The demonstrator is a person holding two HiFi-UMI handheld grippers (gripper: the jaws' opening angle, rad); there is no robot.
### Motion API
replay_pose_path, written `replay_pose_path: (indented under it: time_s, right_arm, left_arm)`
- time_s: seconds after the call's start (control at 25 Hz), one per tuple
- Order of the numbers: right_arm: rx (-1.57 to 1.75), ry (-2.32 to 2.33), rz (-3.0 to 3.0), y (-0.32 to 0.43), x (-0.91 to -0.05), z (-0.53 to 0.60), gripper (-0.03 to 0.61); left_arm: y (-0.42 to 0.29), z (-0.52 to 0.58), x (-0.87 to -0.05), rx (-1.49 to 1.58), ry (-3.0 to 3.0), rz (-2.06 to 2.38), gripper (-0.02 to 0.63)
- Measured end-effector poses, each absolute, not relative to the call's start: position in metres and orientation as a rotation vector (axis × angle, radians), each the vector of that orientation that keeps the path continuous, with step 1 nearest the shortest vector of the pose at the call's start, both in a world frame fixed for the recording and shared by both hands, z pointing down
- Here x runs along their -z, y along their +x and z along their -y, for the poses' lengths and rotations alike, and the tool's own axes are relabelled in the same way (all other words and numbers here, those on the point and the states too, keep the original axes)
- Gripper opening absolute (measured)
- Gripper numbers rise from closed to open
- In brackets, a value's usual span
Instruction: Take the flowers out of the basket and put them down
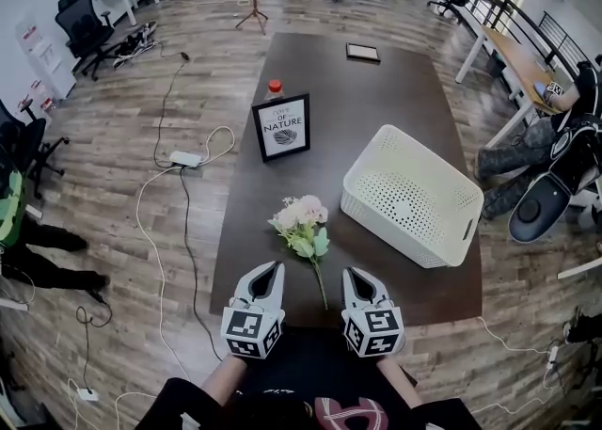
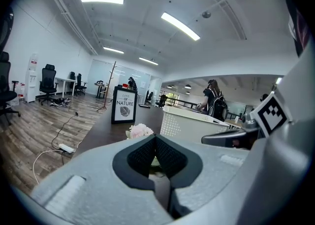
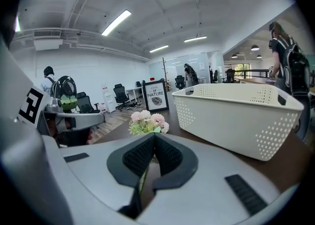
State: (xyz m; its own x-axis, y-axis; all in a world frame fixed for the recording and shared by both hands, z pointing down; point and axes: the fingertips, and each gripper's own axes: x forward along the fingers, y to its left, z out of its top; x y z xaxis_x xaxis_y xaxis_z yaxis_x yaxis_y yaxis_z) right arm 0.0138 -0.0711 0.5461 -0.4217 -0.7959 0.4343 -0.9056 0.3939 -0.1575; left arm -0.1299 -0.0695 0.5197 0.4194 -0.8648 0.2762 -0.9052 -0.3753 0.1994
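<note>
The flowers [image 1: 301, 218] lie outside the basket [image 1: 400, 228], which stands ahead and to the right of the right claw [image 1: 356, 274], and they rest on the table [image 1: 329, 99] between it and the left claw [image 1: 266, 271], both claws closed on nothing, so I judge the putting down is done and the next move is only to draw back clear of the stem.

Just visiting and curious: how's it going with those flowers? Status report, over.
Left gripper shut, right gripper shut, both empty. Flowers out of basket, lying on table, stem between the grippers. Nothing in the way.
</note>
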Motion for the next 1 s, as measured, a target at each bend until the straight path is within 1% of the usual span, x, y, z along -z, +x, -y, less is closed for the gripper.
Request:
replay_pose_path:
  time_s: [1.0]
  right_arm:
    - [-0.460, 1.450, 2.361, 0.004, -0.547, 0.084, 0.005]
  left_arm:
    - [-0.131, 0.085, -0.523, -0.179, 2.382, 1.511, 0.009]
